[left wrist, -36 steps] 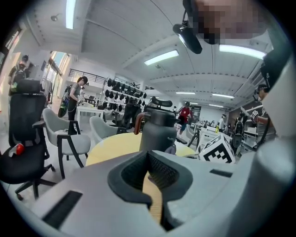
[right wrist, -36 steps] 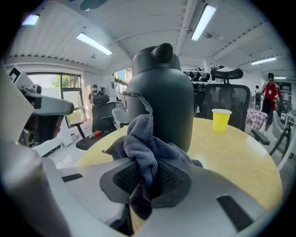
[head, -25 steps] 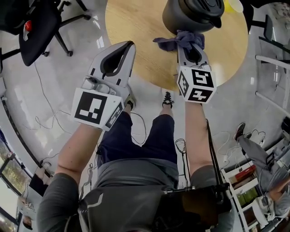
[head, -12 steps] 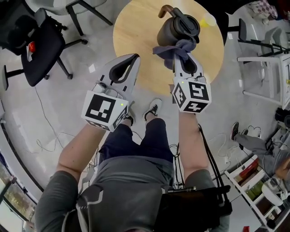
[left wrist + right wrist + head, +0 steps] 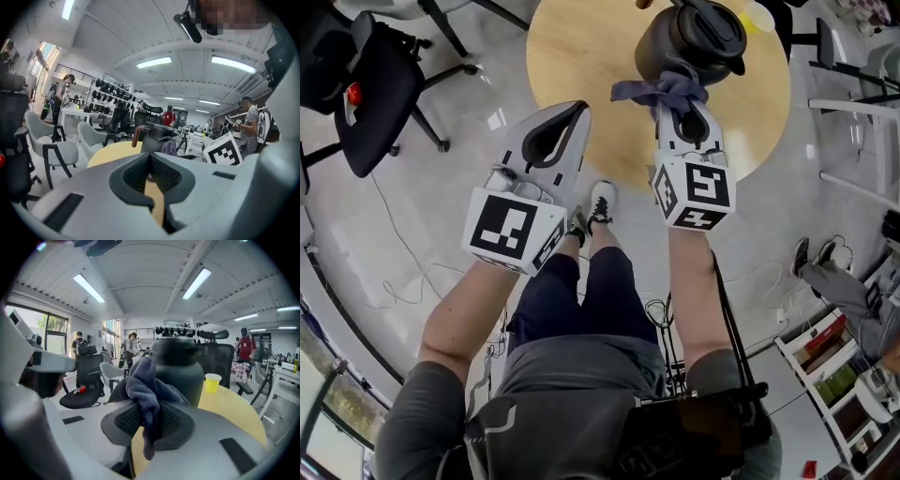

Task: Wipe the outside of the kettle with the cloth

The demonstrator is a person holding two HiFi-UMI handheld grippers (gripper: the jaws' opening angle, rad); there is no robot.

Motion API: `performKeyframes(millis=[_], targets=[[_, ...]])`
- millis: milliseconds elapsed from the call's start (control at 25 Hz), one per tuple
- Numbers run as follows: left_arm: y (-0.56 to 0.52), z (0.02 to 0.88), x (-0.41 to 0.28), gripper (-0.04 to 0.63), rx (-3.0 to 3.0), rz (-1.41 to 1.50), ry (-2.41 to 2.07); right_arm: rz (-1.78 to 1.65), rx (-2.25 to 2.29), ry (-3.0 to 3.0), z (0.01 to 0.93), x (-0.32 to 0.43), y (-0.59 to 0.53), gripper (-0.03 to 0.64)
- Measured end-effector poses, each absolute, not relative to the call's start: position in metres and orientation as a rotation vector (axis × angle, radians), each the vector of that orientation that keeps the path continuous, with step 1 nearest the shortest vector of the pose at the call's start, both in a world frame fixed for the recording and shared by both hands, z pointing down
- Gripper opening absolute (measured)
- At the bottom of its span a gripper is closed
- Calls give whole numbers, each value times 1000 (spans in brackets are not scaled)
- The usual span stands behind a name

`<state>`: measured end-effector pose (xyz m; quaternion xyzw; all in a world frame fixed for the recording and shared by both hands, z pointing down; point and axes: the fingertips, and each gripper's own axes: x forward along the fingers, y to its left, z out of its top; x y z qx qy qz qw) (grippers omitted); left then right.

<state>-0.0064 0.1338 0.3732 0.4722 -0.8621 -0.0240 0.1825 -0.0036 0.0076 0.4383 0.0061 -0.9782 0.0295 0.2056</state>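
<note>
Near the frame's top, the right hand-held gripper (image 5: 682,97) clamps the cloth (image 5: 649,89) against the kettle (image 5: 694,39). The left hand-held gripper (image 5: 574,112), jaws together, holds nothing.

Kettle (image 5: 694,42) matte black. Cloth (image 5: 661,89) dusky blue-grey. Table (image 5: 581,56) pale wood grain. Cup (image 5: 212,382) yellow. 2 marker cubes (image 5: 508,227) black-and-white squares. Shorts (image 5: 572,300) navy, shirt (image 5: 572,361) grey.

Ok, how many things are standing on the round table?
2. The dark kettle stands near the table's far side, by the cloth in the right gripper; a yellow cup stands just right of it. The table's far edge is cropped, so more may be hidden.
</note>
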Motion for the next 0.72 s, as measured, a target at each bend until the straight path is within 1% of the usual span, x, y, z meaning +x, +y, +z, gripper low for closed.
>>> performKeyframes(millis=[320,560,720], targets=[[131,419,-8,9,1302,-42,-2403,106,23,-2648,508,-5,4,70],[130,427,-12,9,1289,-51,-2392,112,27,-2595,529,-8,5,69],[129,416,-16,9,1305,-17,-2398,160,19,-2579,527,-7,9,69]])
